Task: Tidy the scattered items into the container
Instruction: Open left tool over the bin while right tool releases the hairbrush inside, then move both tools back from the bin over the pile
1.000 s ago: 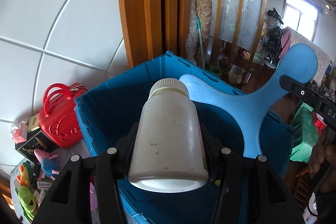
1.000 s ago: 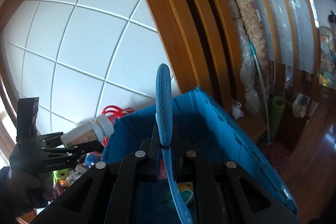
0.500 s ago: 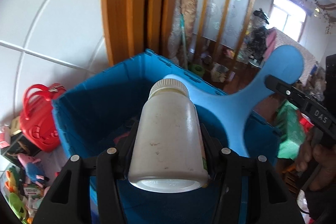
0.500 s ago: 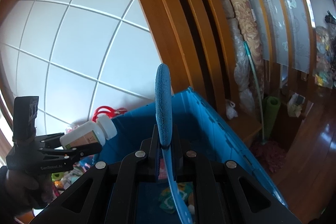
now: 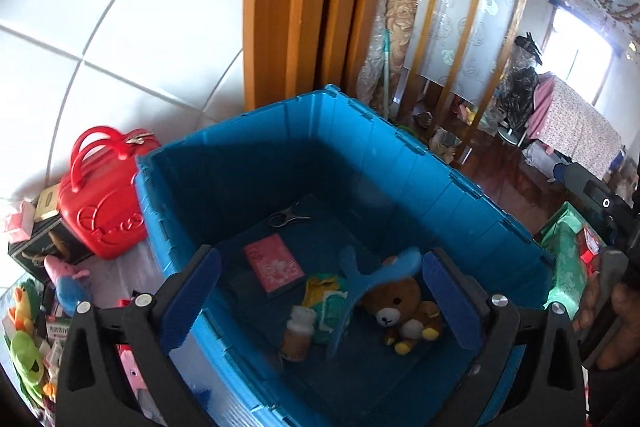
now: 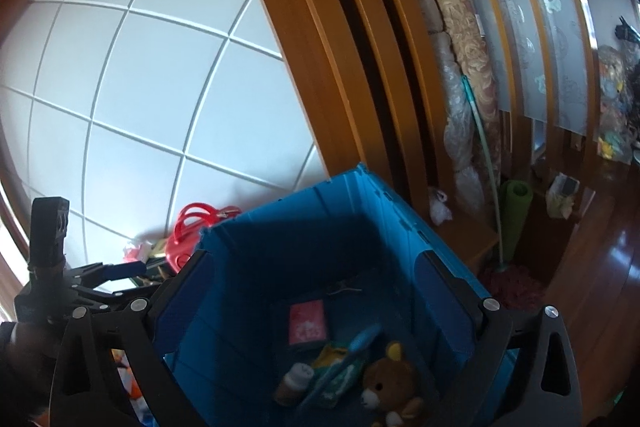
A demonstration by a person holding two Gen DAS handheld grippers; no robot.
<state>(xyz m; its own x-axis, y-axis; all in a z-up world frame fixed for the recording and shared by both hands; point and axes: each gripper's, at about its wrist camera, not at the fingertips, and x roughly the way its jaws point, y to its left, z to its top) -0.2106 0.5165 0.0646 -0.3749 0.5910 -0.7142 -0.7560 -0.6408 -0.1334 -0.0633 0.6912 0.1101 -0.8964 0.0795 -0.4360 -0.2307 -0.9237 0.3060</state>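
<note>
Blue plastic fills most of the left wrist view: it is the big blue bin (image 5: 360,163), seen from above. The left gripper (image 5: 320,291) hangs over it with its 2 fingers (image 5: 192,291) far apart. Its jaws have just been opening, and nothing sits between them. The white bottle (image 5: 298,333) now stands on the bin floor near the front wall. Just beside it is a green and yellow toy (image 5: 326,301). The light blue 3-armed toy (image 5: 360,291) leans over that toy and touches the brown teddy bear (image 5: 404,315). A pink box (image 5: 274,267) lies flat further back, and a metal clip (image 5: 288,217) lies near the far wall. Left of the bin stand a red bag (image 5: 104,203) and a heap of small toys (image 5: 28,331). At the right edge a hand (image 5: 604,319) holds the other tool.

From the right wrist view, the right gripper (image 6: 320,323) also hangs over the blue bin (image 6: 320,227). Its fingers (image 6: 444,291) are wide apart too. Its jaws have just been opening, and they hold nothing. Down in the bin lie the white bottle (image 6: 294,383), the light blue 3-armed toy (image 6: 352,351), the brown teddy bear (image 6: 392,383) and the pink box (image 6: 307,321). The left gripper (image 6: 120,279) shows at the left edge, with its jaws spread. The red bag (image 6: 188,239) peeks out behind the bin.
</note>
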